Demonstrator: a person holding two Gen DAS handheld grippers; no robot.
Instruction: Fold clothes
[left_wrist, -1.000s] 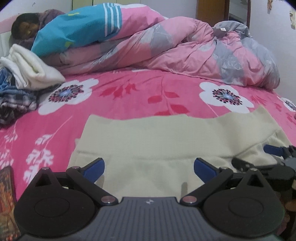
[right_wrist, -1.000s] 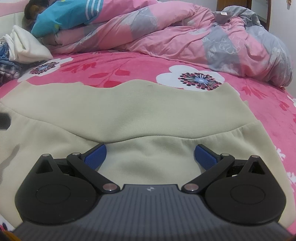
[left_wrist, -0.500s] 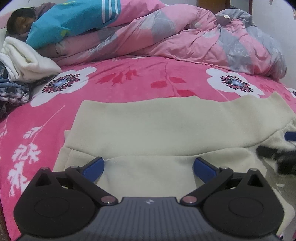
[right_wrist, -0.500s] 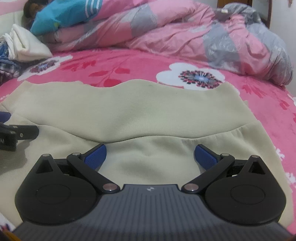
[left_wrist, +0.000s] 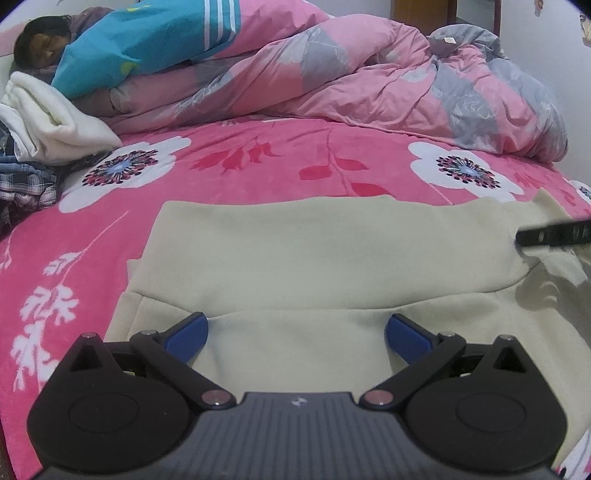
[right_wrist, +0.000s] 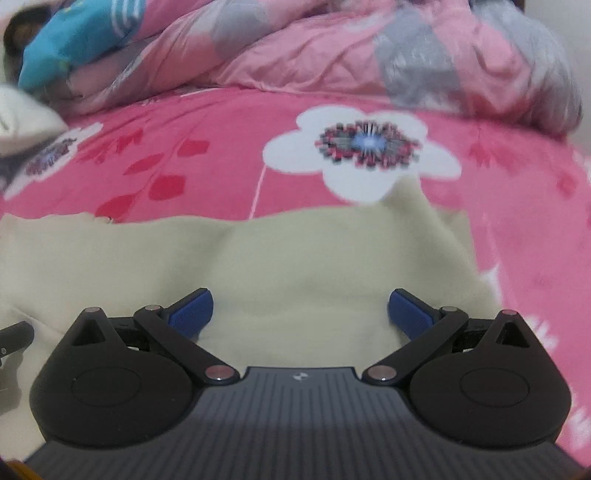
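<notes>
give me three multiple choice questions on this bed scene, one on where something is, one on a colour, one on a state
1. Where does the folded white cloth lie?
A. at the bed's far left, on the plaid clothes
B. on the cream garment
C. on the floor

2. What colour is the flat fleece garment under the grippers?
A. blue
B. pale cream
C. black

3. How stand the jaws of the left gripper and right gripper?
A. both shut on cloth
B. only the left open
C. both open

Answers: 1 A, the left wrist view shows it stacked there; 2 B, it reads cream against the pink flowered bedspread; 3 C, the blue pads stand wide apart with nothing held.
</notes>
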